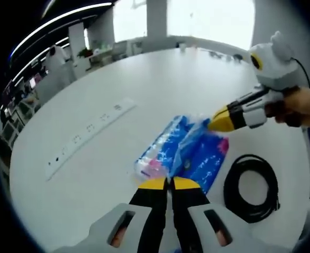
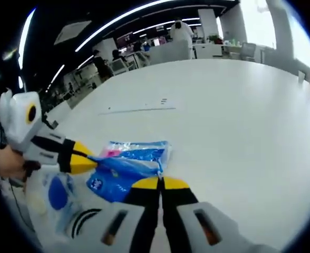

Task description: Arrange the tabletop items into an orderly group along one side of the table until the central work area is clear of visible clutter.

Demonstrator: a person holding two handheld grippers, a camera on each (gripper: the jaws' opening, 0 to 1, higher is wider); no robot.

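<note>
A blue and pink pack of tissues in clear wrap (image 1: 189, 150) lies on the white round table (image 1: 144, 79). In the left gripper view my left gripper (image 1: 171, 182) is shut, its yellow tips pinching the pack's near edge. My right gripper (image 1: 214, 124) comes in from the right, held by a hand, and is shut on the wrap at the far corner. The right gripper view shows the same pack (image 2: 126, 166). There my right gripper (image 2: 160, 182) is shut on its corner, and the left gripper (image 2: 94, 158) grips the wrap from the left.
A coil of black cable (image 1: 250, 190) lies on the table right of the pack. A long white power strip (image 1: 89, 129) runs across the table to the left, seen farther off as power strip (image 2: 139, 109). Desks and people stand beyond the table edge.
</note>
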